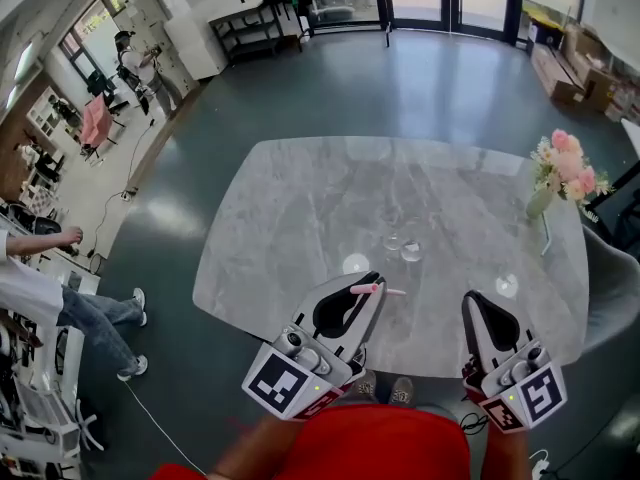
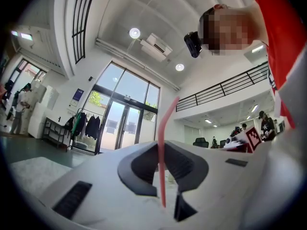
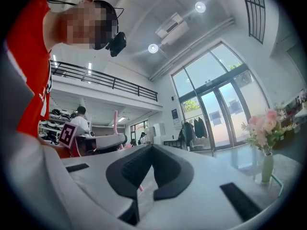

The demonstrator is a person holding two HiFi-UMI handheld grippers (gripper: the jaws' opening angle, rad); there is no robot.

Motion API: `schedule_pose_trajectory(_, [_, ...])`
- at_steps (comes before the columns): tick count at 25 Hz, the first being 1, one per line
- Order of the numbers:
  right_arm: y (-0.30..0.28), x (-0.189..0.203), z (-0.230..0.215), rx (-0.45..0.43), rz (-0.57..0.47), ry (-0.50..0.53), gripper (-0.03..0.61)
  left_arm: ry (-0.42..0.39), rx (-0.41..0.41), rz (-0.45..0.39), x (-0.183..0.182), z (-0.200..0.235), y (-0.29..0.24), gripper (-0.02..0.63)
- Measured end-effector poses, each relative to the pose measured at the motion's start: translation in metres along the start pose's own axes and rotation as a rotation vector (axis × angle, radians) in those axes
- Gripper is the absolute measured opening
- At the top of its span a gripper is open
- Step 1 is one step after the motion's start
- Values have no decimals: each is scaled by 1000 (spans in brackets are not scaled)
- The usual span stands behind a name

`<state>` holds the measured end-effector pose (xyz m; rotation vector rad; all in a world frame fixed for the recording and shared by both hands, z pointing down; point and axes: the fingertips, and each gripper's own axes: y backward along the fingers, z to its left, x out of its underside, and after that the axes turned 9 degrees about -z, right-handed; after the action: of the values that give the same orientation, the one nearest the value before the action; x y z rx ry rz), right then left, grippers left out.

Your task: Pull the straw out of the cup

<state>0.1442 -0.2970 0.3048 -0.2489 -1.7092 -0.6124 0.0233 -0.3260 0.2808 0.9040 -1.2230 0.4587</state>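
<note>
My left gripper (image 1: 372, 284) has its fingers clamped on the pink straw (image 1: 388, 291), pinched right at the tips, above the near edge of the grey table (image 1: 290, 218) and well apart from the clear glasses (image 1: 411, 251) farther out. The straw's long axis lies crosswise to the fingers: a short stub on the left, the longer end pointing toward my right gripper (image 1: 471, 300). That gripper's fingers are together on nothing.
</note>
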Motion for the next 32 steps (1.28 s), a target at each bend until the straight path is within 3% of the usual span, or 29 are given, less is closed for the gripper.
schedule_pose_trajectory(12, [11, -11, 12, -8, -10, 9, 8, 3, 47, -28, -11, -26, 4, 48])
schedule_pose_trajectory(18, [7, -12, 13, -10, -8, 1, 6, 28, 54, 54, 3, -29, 9, 48])
schedule_pose_trajectory(23, [3, -10, 16, -15, 6, -7, 6, 18, 52, -1, -5, -26, 4, 48])
schedule_pose_trajectory(27, [-1, -6, 20, -32, 23, 4, 6, 27, 56, 38, 3, -25, 5, 48])
schedule_pose_trajectory(32, [-2, -6, 20, -35, 27, 8, 6, 26, 71, -14, -4, -24, -3, 48])
